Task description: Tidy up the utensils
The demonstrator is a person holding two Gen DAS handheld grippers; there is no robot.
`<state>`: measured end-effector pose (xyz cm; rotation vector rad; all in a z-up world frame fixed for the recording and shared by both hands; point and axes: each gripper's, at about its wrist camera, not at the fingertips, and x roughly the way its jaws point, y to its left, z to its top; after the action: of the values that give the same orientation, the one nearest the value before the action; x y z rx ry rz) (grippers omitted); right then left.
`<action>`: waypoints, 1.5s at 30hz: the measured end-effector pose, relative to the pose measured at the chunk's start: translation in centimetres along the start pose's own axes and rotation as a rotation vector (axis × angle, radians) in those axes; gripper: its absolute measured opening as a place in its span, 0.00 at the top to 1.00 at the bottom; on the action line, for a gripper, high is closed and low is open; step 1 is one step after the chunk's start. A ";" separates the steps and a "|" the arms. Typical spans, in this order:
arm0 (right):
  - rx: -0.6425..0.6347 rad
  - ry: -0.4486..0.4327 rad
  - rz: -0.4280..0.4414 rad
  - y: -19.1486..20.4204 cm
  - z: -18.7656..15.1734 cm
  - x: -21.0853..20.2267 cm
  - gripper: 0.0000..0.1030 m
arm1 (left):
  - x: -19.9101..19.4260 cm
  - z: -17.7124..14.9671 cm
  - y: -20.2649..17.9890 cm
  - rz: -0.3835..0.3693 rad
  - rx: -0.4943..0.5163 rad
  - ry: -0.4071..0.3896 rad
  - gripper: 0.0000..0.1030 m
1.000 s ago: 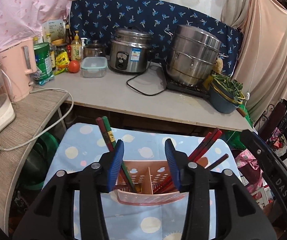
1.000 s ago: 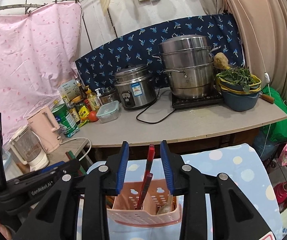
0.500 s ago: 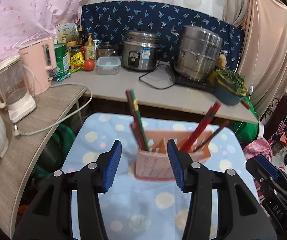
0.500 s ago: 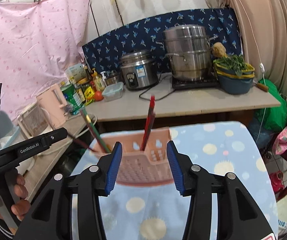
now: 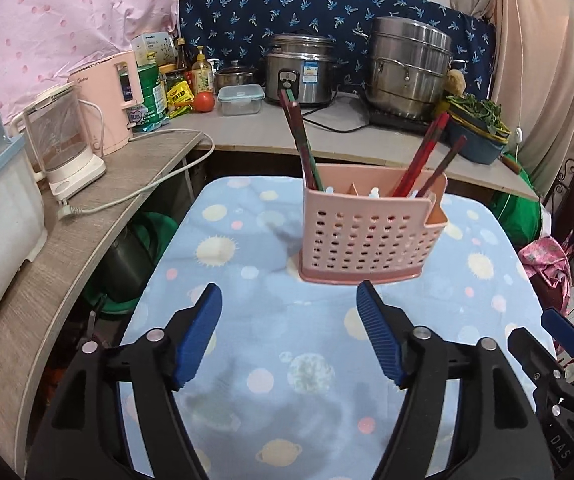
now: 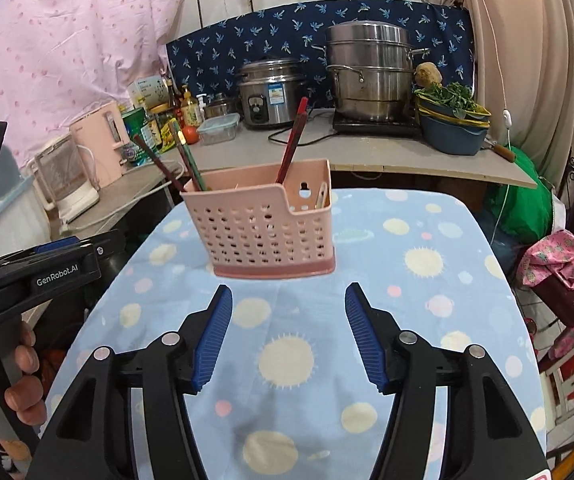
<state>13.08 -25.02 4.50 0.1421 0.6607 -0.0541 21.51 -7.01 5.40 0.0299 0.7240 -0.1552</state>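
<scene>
Countertop (image 5: 247,132) runs along the back wall, crowded with a stacked steel steamer pot (image 5: 407,66), a rice cooker (image 5: 301,68), a pink kettle (image 5: 109,100) and a clear jug blender (image 5: 67,136) on the side shelf. In front of it stands a small table under a pale blue cloth (image 5: 287,360) printed with suns and planets.

Both hand-held grippers hang low over the near part of that cloth, tilted downward toward it. The left gripper (image 5: 287,332) has its blue pads spread and its jaws are opening, with nothing but cloth between them. The right gripper (image 6: 287,336) matches it: pads apart, jaws opening, nothing between them. In the right wrist view a hand (image 6: 19,384) shows at the left edge, wrapped around the left gripper's black handle.

A pink perforated utensil holder (image 5: 367,236) stands upright on the cloth just beyond both sets of fingertips, touched by neither. Dividers split it into compartments. One end compartment holds red and green chopsticks (image 5: 299,140) leaning outward; a further compartment holds red and dark chopsticks (image 5: 427,152) leaning the other way. The lower end compartment with the notched wall holds something pale, seen in the right wrist view, too small to name.

A blue basin of leafy greens (image 6: 451,120) sits at the countertop's right end, and a lidded clear food box (image 5: 241,100) near the rice cooker.
</scene>
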 end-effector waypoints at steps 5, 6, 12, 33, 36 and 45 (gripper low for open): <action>-0.003 0.012 -0.013 0.2 -1.5 -0.5 0.44 | -0.5 -1.6 -0.3 0.032 0.022 0.001 0.25; -0.003 0.014 -0.018 0.2 -1.6 -0.5 0.44 | -0.6 -1.9 -0.3 0.034 0.021 0.004 0.25; 0.042 0.022 -0.021 -0.3 -2.6 -1.1 0.32 | -1.3 -3.3 -0.4 0.059 0.025 0.005 0.15; 0.049 0.051 -0.045 0.0 -4.8 -2.3 0.17 | -2.6 -6.5 -0.3 0.114 0.054 0.028 0.09; 0.045 0.053 -0.052 0.1 -4.9 -2.3 0.17 | -2.6 -6.7 -0.3 0.117 0.057 0.032 0.09; 0.040 0.052 -0.067 0.1 -5.0 -2.4 0.15 | -2.7 -7.1 -0.6 0.124 0.067 0.036 0.08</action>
<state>8.19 -24.14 2.11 0.1601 0.7167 -0.1284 14.79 -6.70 1.87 0.1410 0.7503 -0.0606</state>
